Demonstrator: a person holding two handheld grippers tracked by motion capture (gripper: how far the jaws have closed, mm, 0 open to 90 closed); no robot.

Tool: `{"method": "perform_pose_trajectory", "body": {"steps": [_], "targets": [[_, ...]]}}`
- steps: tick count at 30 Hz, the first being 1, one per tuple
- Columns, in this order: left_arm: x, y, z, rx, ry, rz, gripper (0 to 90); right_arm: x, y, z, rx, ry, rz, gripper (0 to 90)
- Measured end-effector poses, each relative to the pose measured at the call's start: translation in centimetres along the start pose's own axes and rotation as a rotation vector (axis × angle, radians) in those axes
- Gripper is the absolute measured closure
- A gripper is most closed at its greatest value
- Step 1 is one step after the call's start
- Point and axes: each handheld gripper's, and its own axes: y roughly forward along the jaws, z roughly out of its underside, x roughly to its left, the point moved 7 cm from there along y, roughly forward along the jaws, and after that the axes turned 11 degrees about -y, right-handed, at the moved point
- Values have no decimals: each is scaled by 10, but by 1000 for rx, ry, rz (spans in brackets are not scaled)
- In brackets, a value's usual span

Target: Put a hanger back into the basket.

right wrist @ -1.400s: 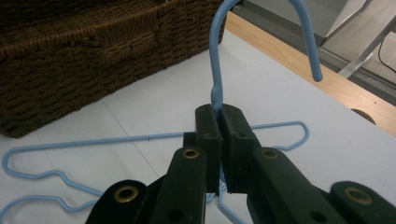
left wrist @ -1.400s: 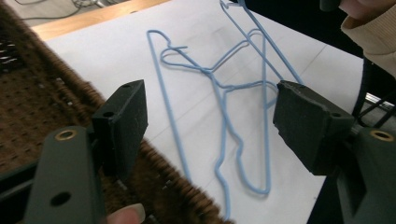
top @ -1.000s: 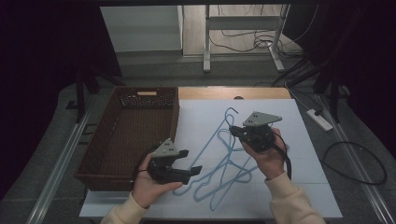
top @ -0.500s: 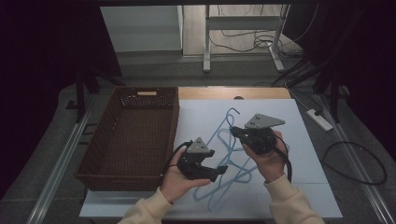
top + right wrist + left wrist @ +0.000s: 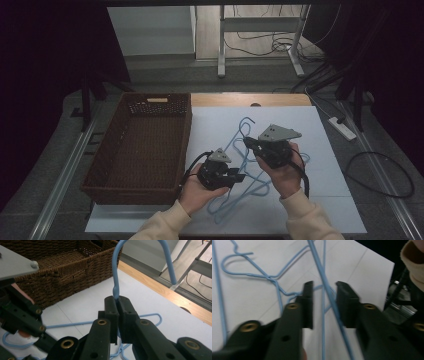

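Several light-blue wire hangers (image 5: 239,199) lie tangled on a white sheet (image 5: 320,125). My right gripper (image 5: 248,142) is shut on the neck of one hanger, just under its hook (image 5: 117,275), and holds that hook up off the sheet. In the right gripper view the closed jaws (image 5: 118,300) pinch the wire. My left gripper (image 5: 241,177) hovers low over the tangle, just left of the right hand. It is open (image 5: 324,287), and a blue wire (image 5: 329,298) runs through the gap between its pads without being pinched.
A brown woven basket (image 5: 135,187) stands along the sheet's left edge, close to the left hand. A strip of wooden tabletop (image 5: 280,100) shows beyond the sheet. On the floor to the right lie a power strip (image 5: 342,127) and cables (image 5: 380,175).
My left gripper has moved right, from beside the basket to over the hangers near the right hand. The right gripper has stayed put, still shut on the hanger.
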Motion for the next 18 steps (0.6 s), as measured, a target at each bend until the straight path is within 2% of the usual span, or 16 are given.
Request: {"method": "perform_pose_trajectory", "body": {"steps": [1, 6, 11, 15, 18], "targets": [[0, 0, 0, 0, 0, 0, 784, 0, 0, 0, 0, 0, 0, 870], [7, -6, -2, -19, -55, -35, 845, -1, -5, -2, -21, 6, 2, 869], [4, -16, -4, -36, -58, -31, 862, -1, -13, -7, -58, 13, -5, 867], [-3, -28, -8, -61, -51, -34, 862, -1, -23, -13, -115, 16, -16, 851], [-3, -39, -11, -86, -52, -38, 863, -2, -30, -15, -145, 15, -5, 753]]}}
